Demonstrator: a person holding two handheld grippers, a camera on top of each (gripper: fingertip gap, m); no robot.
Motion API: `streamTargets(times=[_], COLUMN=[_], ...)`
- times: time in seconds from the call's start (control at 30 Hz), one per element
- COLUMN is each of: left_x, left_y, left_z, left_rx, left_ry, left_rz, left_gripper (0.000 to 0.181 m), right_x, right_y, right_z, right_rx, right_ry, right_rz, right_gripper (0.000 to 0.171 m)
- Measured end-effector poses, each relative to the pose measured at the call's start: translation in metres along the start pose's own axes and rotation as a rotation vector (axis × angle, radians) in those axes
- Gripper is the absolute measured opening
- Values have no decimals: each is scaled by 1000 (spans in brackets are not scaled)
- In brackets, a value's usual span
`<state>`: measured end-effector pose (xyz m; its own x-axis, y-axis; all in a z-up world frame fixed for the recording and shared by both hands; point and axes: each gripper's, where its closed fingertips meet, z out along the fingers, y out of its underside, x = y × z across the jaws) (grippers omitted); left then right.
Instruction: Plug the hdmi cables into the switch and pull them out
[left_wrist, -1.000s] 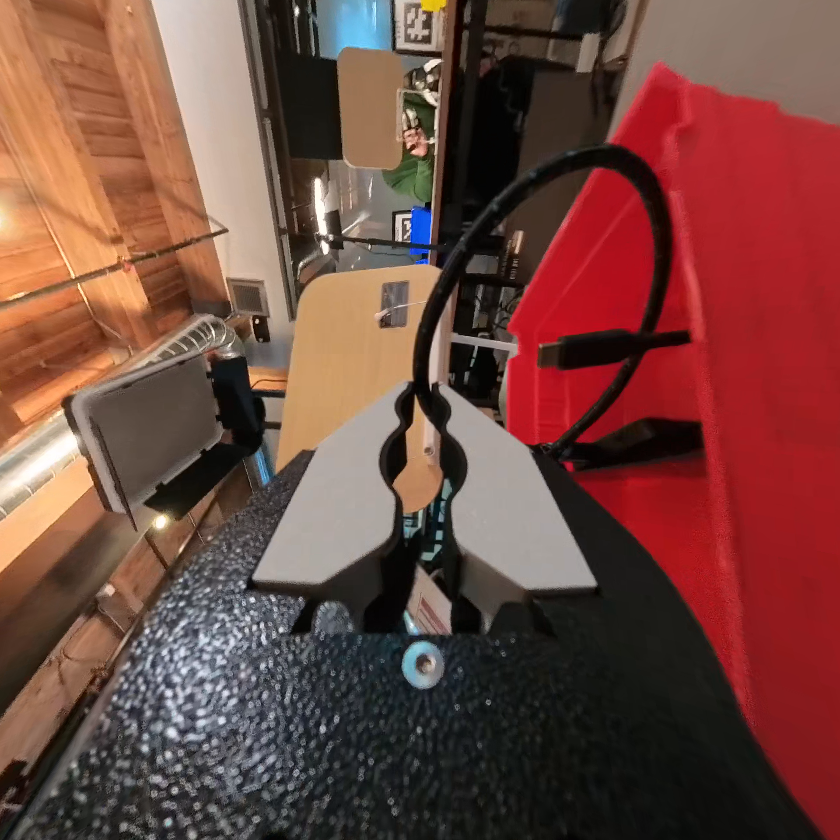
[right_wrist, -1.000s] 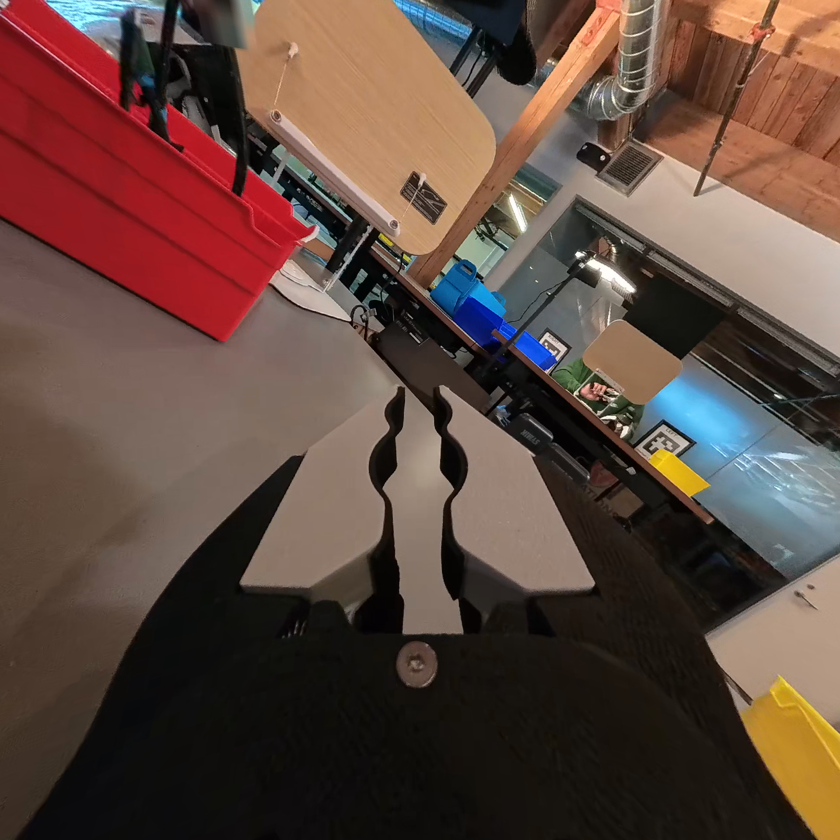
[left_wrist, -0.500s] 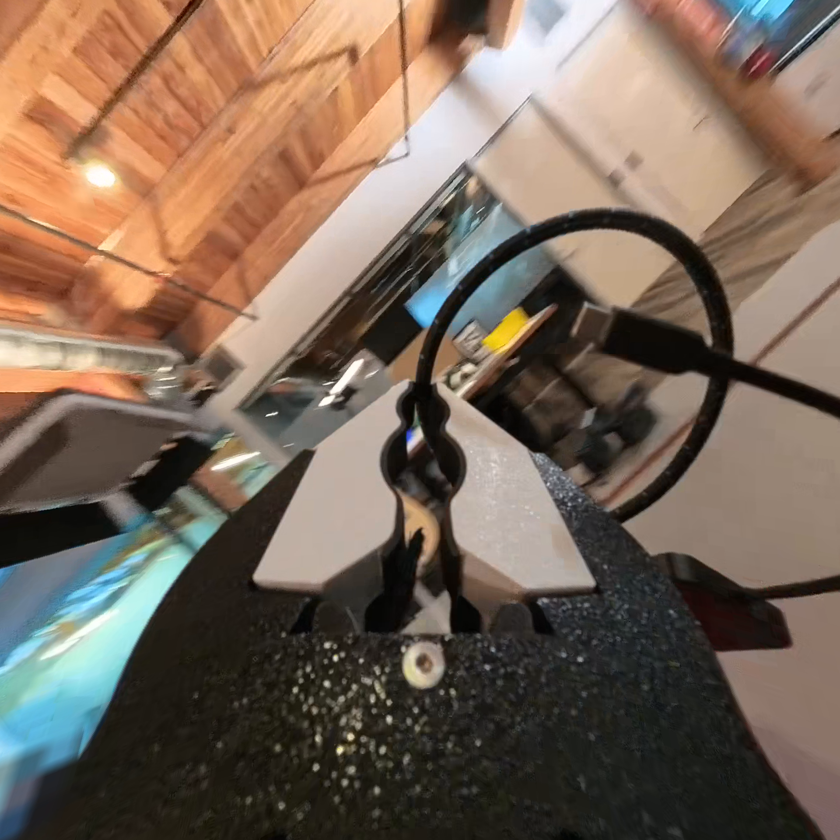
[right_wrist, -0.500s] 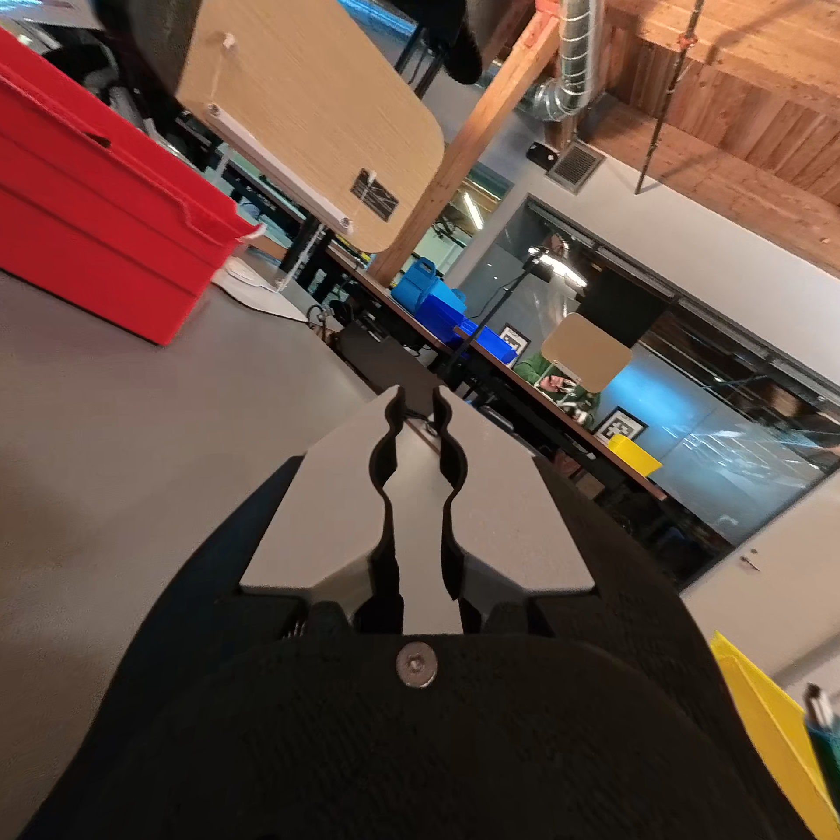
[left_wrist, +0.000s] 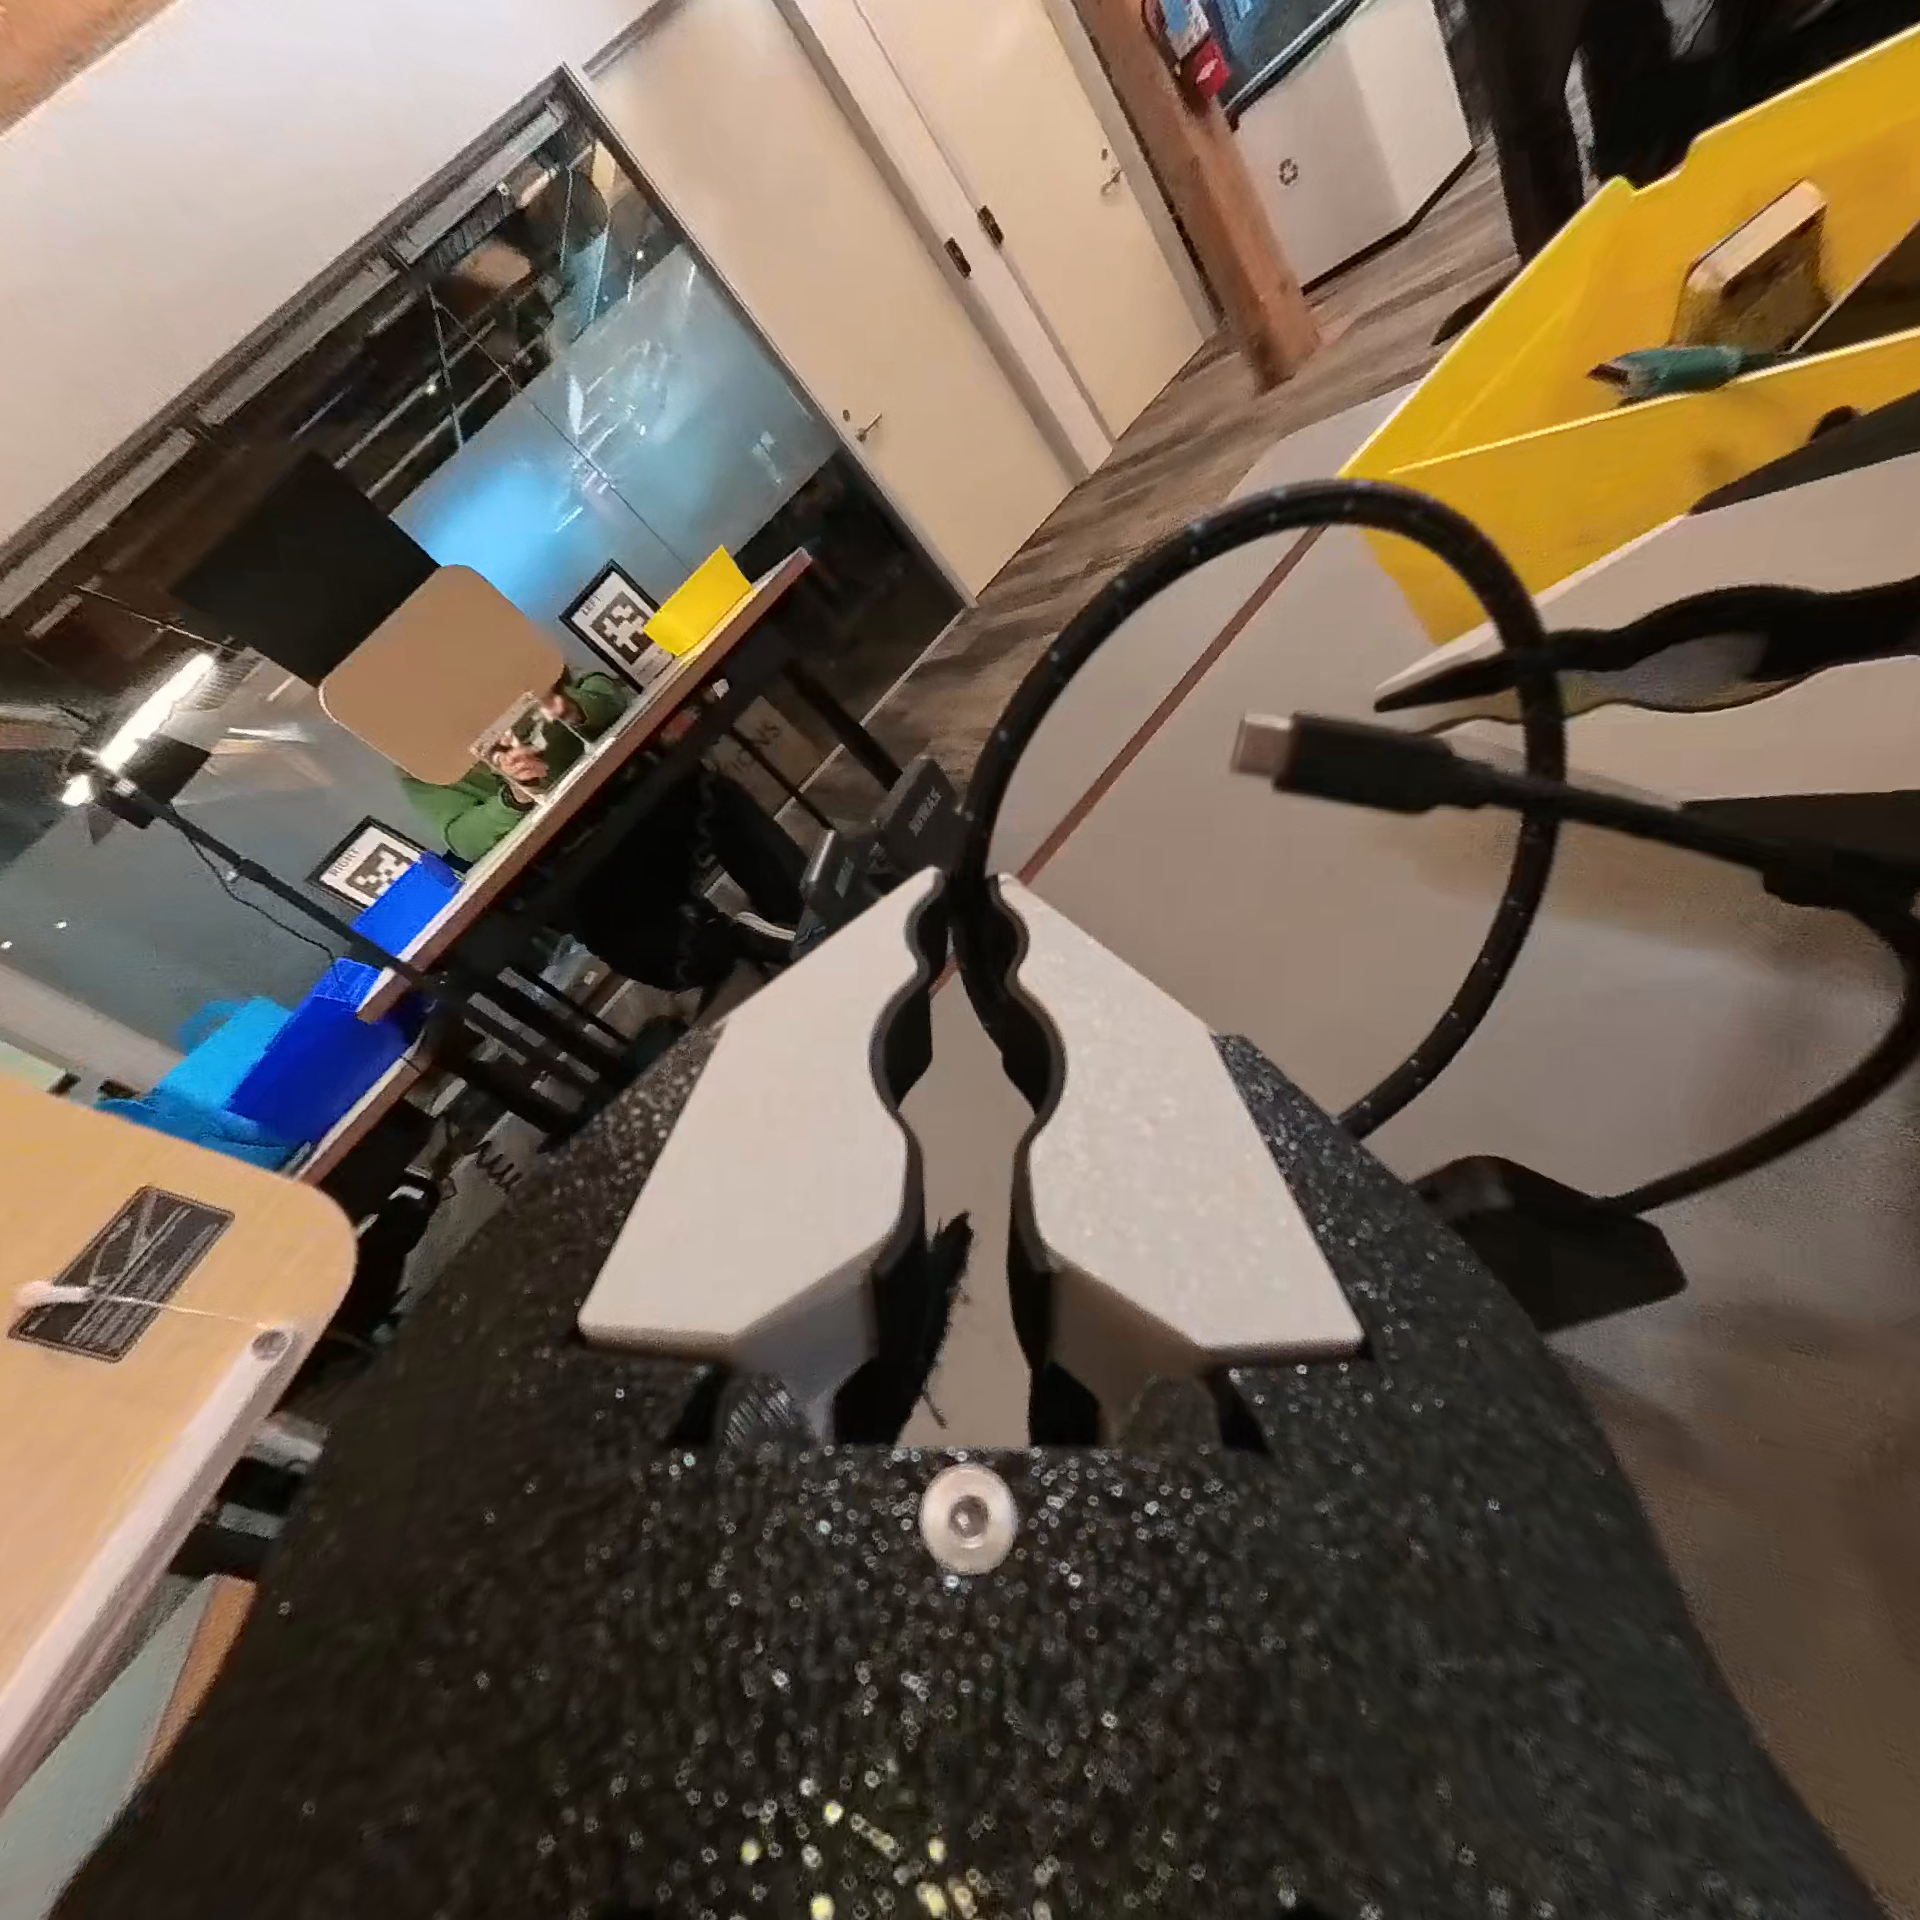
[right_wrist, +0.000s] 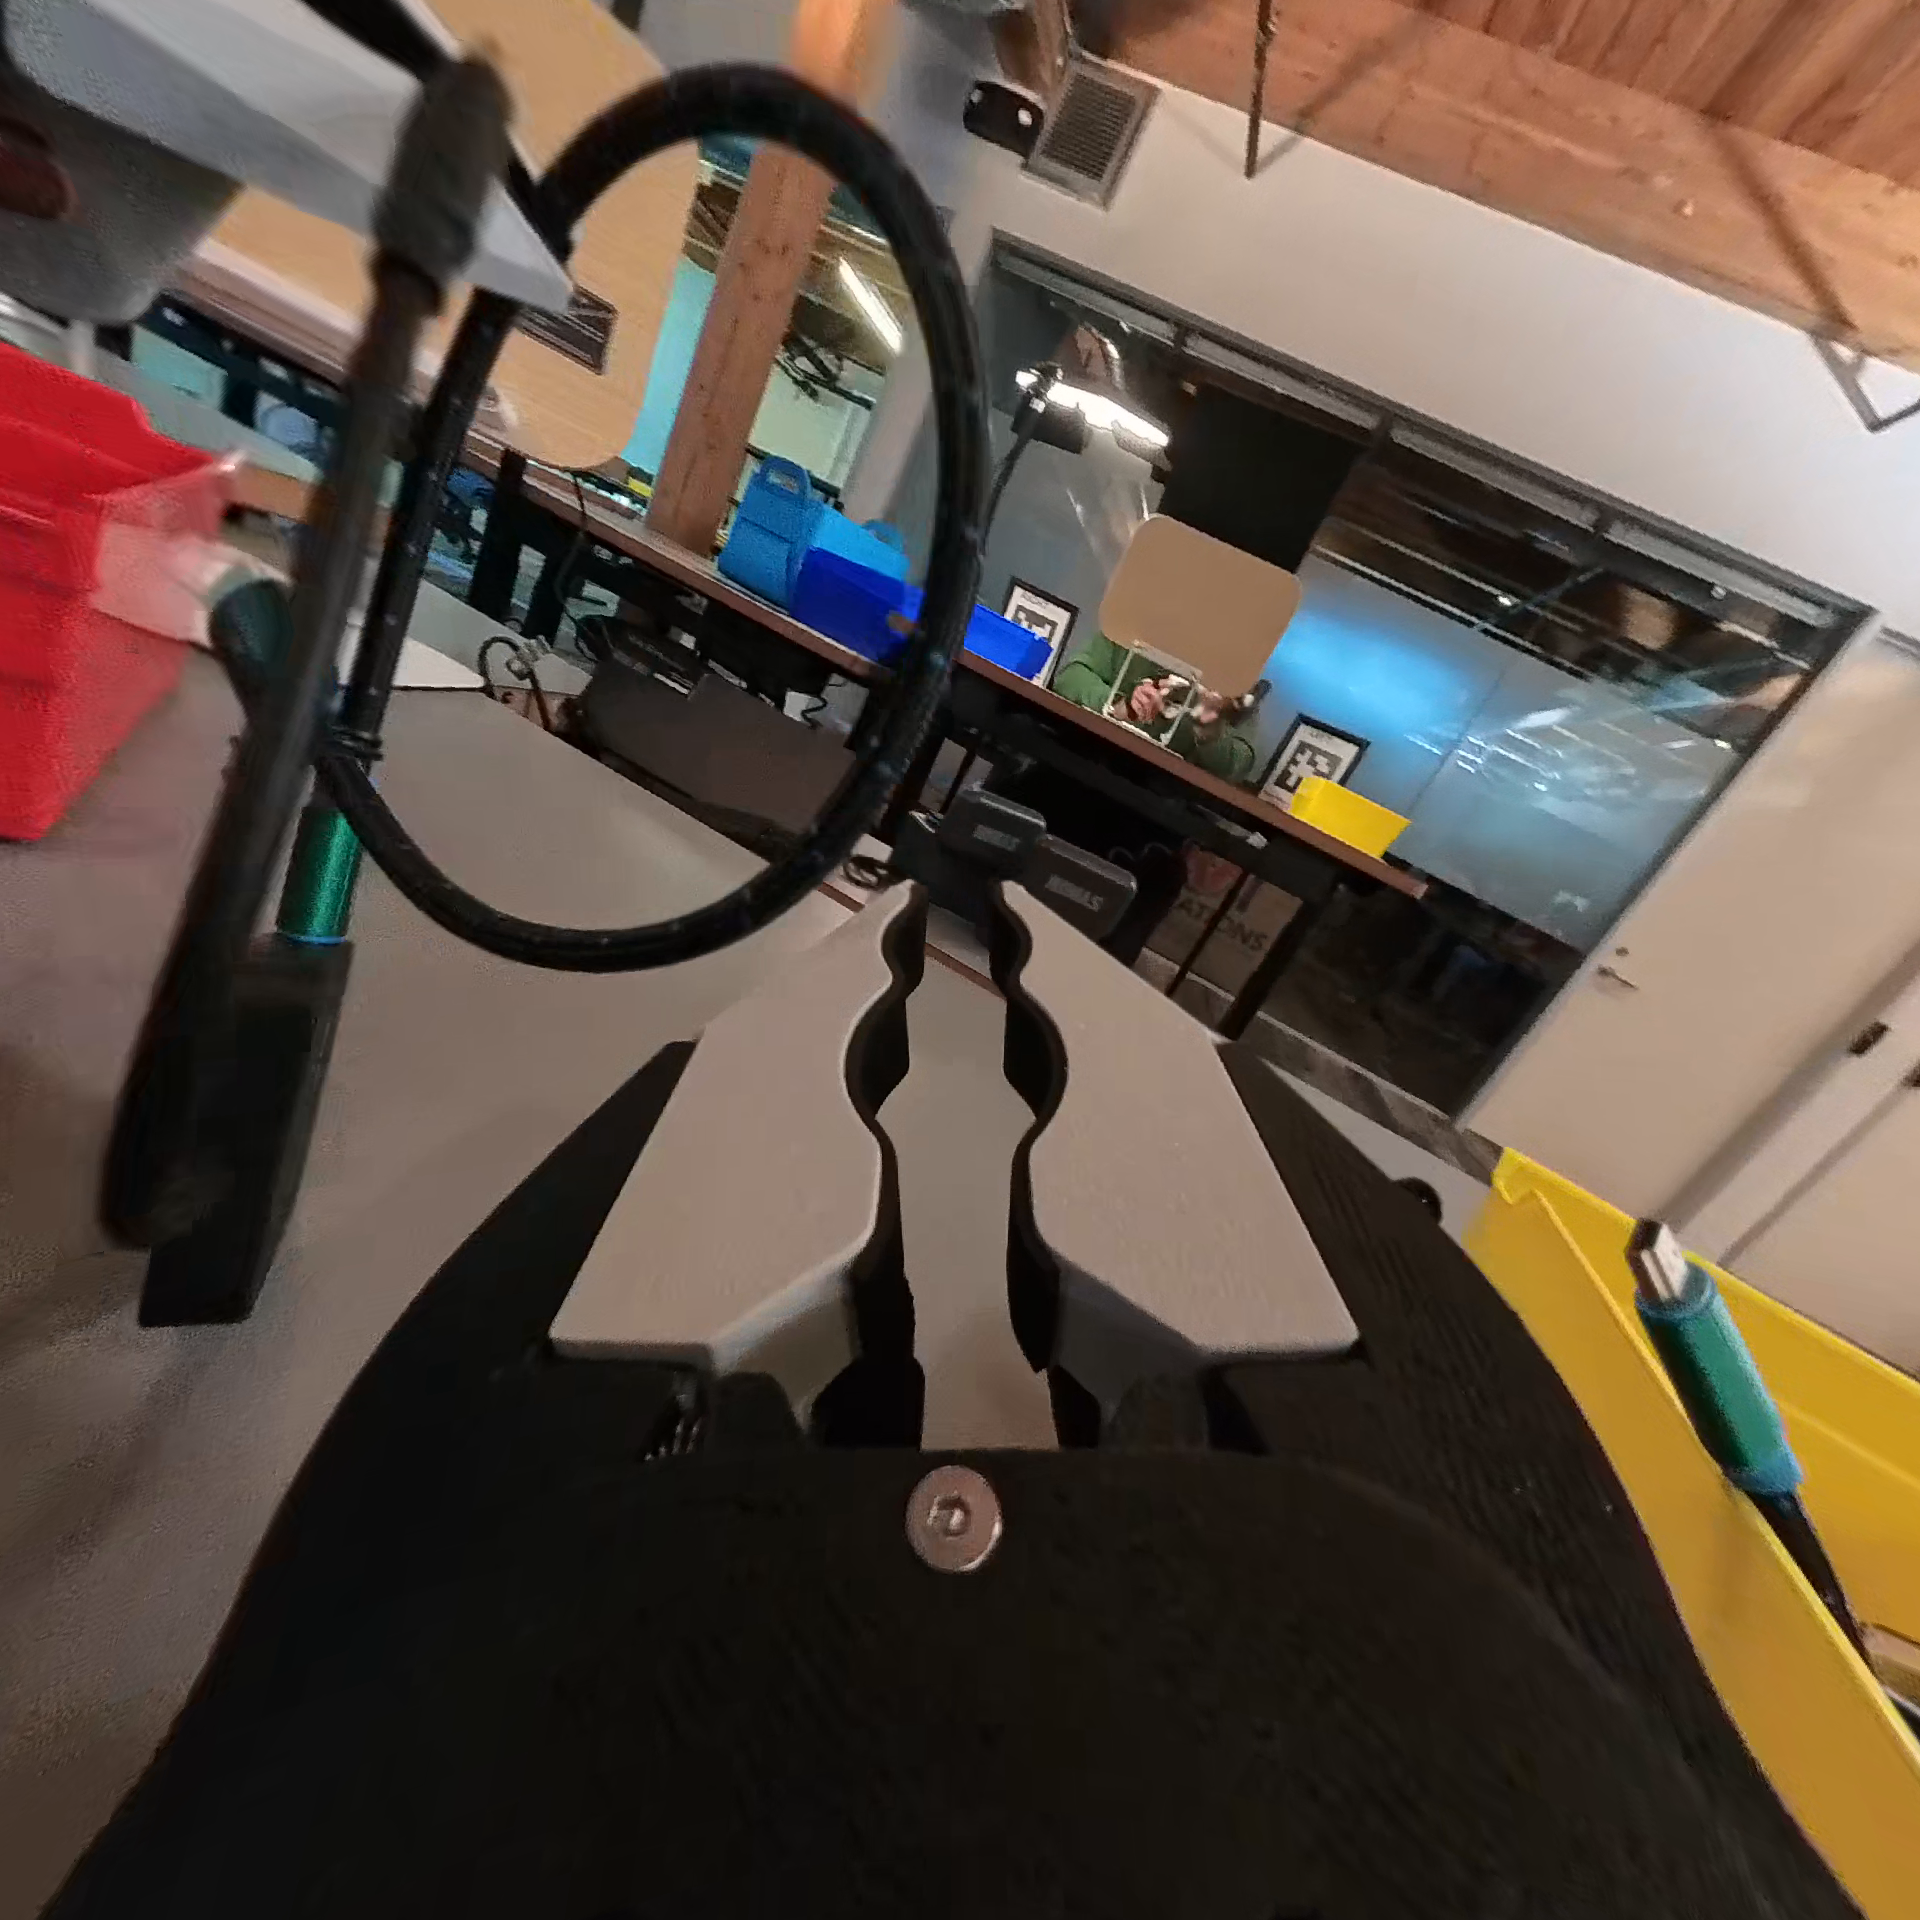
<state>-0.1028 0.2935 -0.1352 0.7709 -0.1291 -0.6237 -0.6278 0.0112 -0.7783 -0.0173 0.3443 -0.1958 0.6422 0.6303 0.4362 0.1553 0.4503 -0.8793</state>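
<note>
My left gripper (left_wrist: 971, 914) is shut on a black braided cable (left_wrist: 1496, 644) that loops up and round to the right, with a small black plug (left_wrist: 1340, 764) sticking out through the loop. The black switch box (left_wrist: 1548, 1247) hangs at the cable's end, low over the grey table (left_wrist: 1299, 935). In the right wrist view the loop (right_wrist: 935, 520) and switch (right_wrist: 229, 1122) are at the left, with a green-sleeved HDMI plug (right_wrist: 322, 873) standing in the switch's top. My right gripper (right_wrist: 956, 904) is empty with a narrow gap between its jaws. Its fingers (left_wrist: 1558, 655) show beyond the loop.
A yellow bin (right_wrist: 1766, 1662) at the right holds another green HDMI plug (right_wrist: 1704, 1361); it also shows in the left wrist view (left_wrist: 1558, 416). A red bin (right_wrist: 62, 665) stands at the far left. A person sits at a far table (right_wrist: 1143, 665). The left gripper's tips are roughly 12 centimetres from the right gripper's.
My left gripper has swung away from the red bin with the cable and switch, out over the grey table toward the yellow bin. The loop and switch have come into the right wrist view.
</note>
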Motion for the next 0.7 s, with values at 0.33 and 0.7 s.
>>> streamTargets(times=[0.33,0.7], left_x=[4,44], left_y=[32,104], left_z=[82,155], left_rx=[-169,-436], left_ry=[145,226], left_rz=[-13,8], left_gripper=[4,25], right_x=[33,7], right_y=[-4,-26], right_z=[-9,-13], right_rx=[-1,82], right_ry=[165,89], right_rz=[-2,-178], right_gripper=[4,0])
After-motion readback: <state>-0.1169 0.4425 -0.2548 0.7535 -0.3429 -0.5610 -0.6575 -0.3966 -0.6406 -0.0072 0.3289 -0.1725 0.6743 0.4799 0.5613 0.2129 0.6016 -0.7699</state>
